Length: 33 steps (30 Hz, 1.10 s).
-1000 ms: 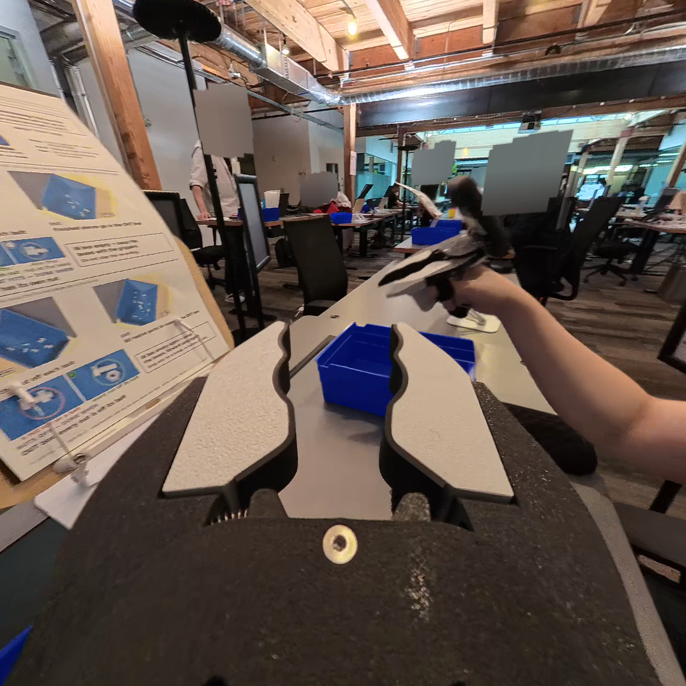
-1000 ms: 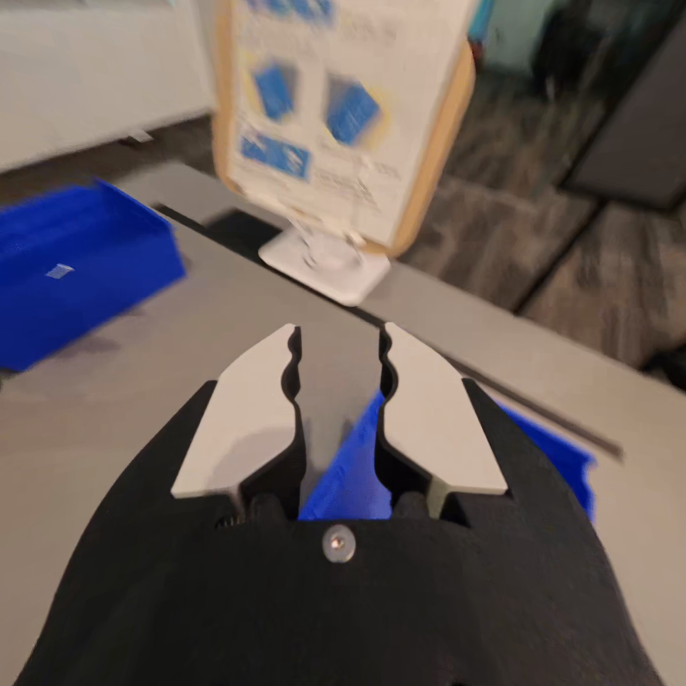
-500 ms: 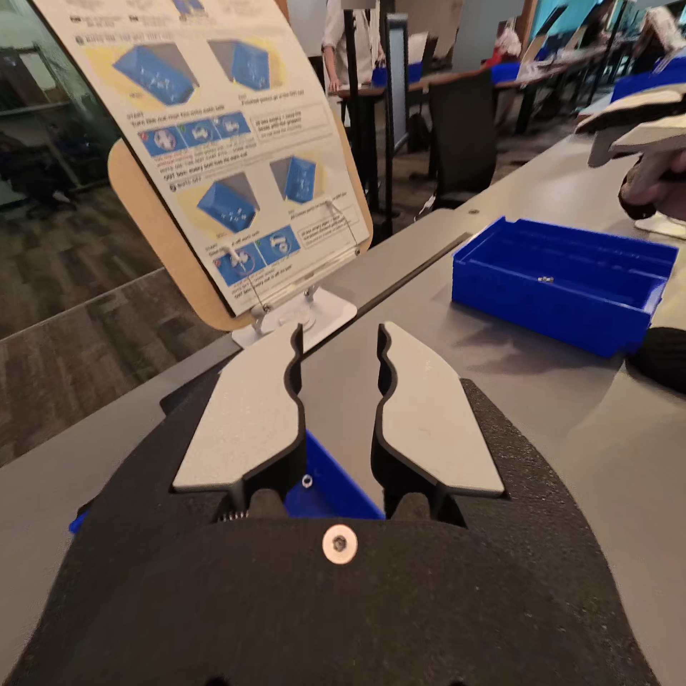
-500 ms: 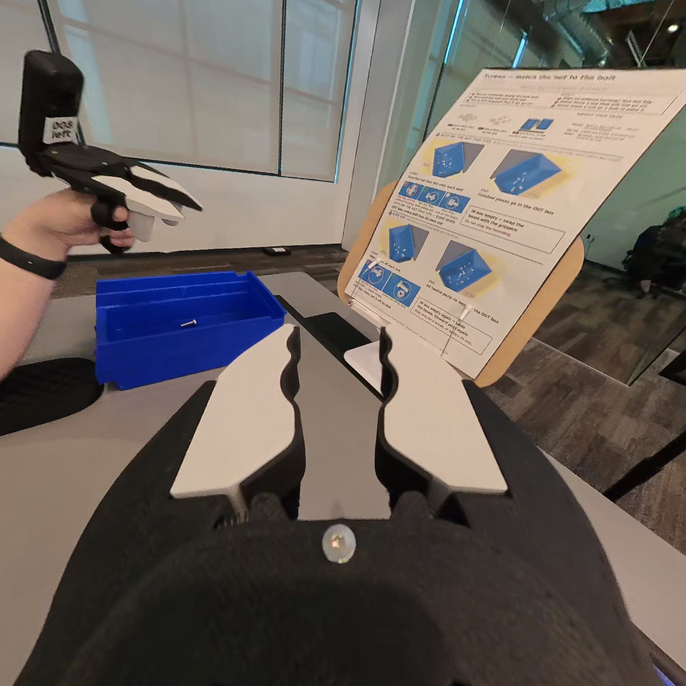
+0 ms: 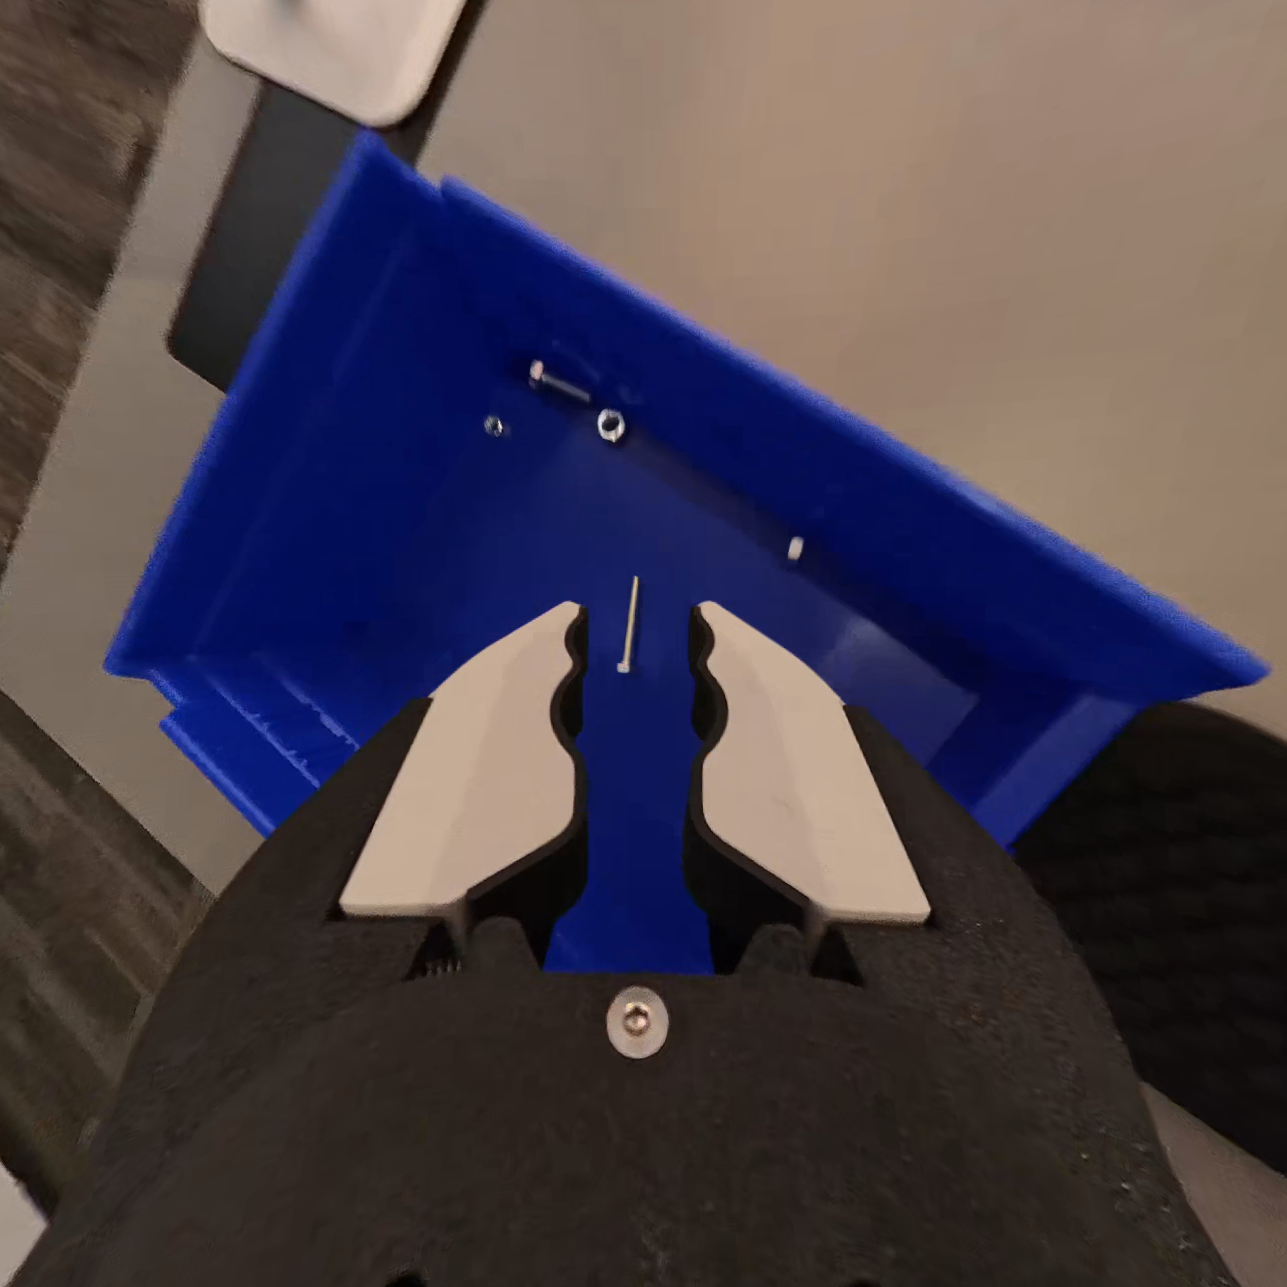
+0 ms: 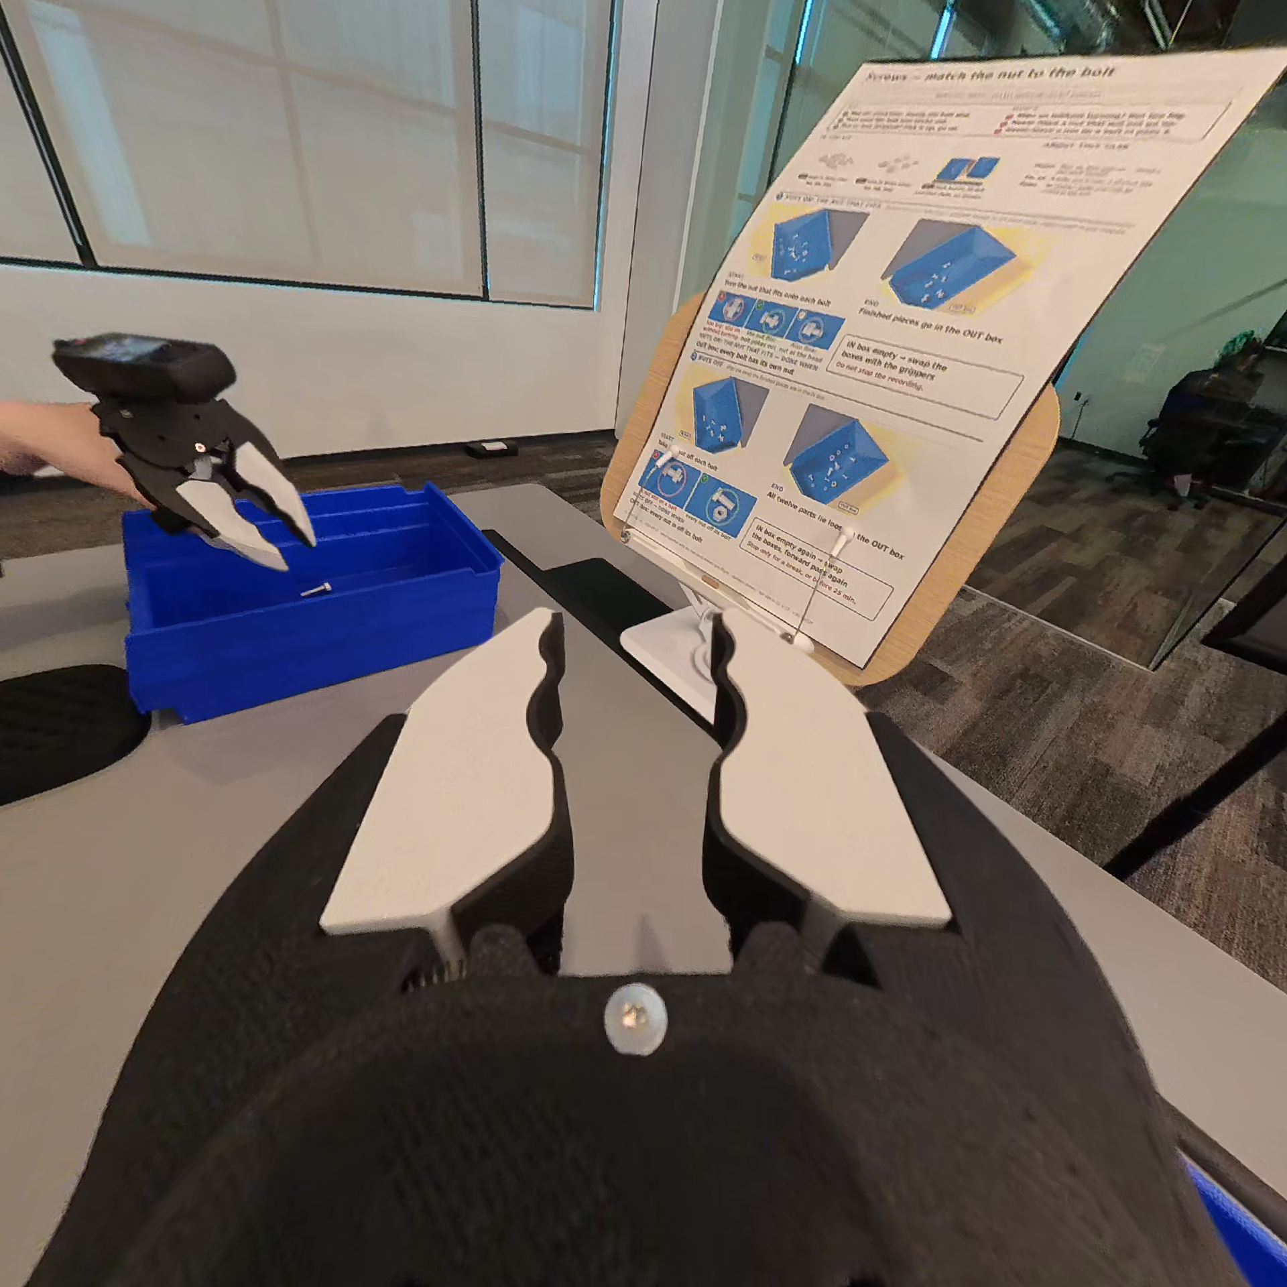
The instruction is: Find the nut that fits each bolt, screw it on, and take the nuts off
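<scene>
In the left wrist view my left gripper [image 5: 635, 609] is open and empty, pointing down into a blue bin [image 5: 390, 292]. A thin long bolt [image 5: 629, 623] lies on the bin floor between my fingertips. Farther in lie a thicker dark bolt [image 5: 560, 381], a large nut [image 5: 610, 423], a small nut [image 5: 494, 425] and another small piece [image 5: 794, 548]. In the right wrist view my right gripper [image 6: 637, 623] is open and empty above the grey table. There the left gripper [image 6: 282, 547] hovers over the same bin [image 6: 313, 634], where one bolt [image 6: 315, 590] shows.
An instruction sheet on a wooden stand [image 6: 877, 362] rises at the table's far edge, on a white base [image 6: 668, 644]. A black round pad [image 6: 59, 724] lies beside the bin. A dark strip [image 6: 578, 585] runs across the table [image 6: 209, 801]. A blue corner [image 6: 1239, 1226] shows at lower right. Spacing between my two grippers at the tips: around 45 centimetres. The right gripper is farther from the large nut [image 5: 610, 423], some 45 centimetres, than the left, some 12 centimetres.
My left gripper has swung from level to pointing down into the blue bin, close over the thin bolt. My right gripper has stayed nearly still and open.
</scene>
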Each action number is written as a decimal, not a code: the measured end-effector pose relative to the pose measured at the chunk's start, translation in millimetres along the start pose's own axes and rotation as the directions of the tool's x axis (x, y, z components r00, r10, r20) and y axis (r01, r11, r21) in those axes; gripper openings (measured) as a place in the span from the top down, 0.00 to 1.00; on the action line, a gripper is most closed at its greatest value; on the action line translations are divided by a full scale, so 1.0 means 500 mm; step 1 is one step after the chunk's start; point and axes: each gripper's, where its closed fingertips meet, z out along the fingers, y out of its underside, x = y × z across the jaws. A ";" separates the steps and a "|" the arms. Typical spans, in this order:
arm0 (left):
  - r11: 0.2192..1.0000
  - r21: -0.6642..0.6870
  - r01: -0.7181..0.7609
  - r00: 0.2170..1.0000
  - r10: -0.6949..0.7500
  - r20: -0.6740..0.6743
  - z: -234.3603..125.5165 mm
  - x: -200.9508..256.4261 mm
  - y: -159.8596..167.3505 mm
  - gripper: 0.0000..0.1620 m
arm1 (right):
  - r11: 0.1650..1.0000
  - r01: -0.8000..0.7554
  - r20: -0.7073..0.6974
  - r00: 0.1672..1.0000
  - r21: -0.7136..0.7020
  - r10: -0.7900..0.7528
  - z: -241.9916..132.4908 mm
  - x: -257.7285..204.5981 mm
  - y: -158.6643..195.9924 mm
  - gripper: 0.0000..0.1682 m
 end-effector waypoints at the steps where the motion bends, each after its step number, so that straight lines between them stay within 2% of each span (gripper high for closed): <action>1: 0.999 -0.041 -0.015 1.000 0.015 -0.006 0.015 -0.001 0.017 0.83 | 1.000 -0.002 -0.004 1.000 -0.010 0.001 0.002 0.003 0.006 0.75; 3: 0.992 -0.116 -0.048 0.999 0.047 -0.008 0.044 -0.011 0.044 0.83 | 1.000 -0.007 -0.015 1.000 -0.027 0.007 0.004 0.009 0.017 0.75; 11: 0.939 -0.323 -0.118 0.982 0.063 -0.176 0.116 -0.011 0.123 0.83 | 0.997 -0.024 -0.038 0.999 -0.070 0.021 0.016 0.020 0.043 0.76; 21: 0.906 -0.386 -0.173 0.971 0.090 -0.223 0.146 -0.012 0.145 0.83 | 0.990 -0.009 -0.034 0.999 -0.143 0.004 0.040 0.013 0.076 0.76; 33: 0.914 -0.373 -0.160 0.963 0.061 -0.262 0.164 -0.005 0.134 0.90 | 0.982 0.006 -0.032 0.999 -0.191 -0.012 0.054 0.013 0.099 0.76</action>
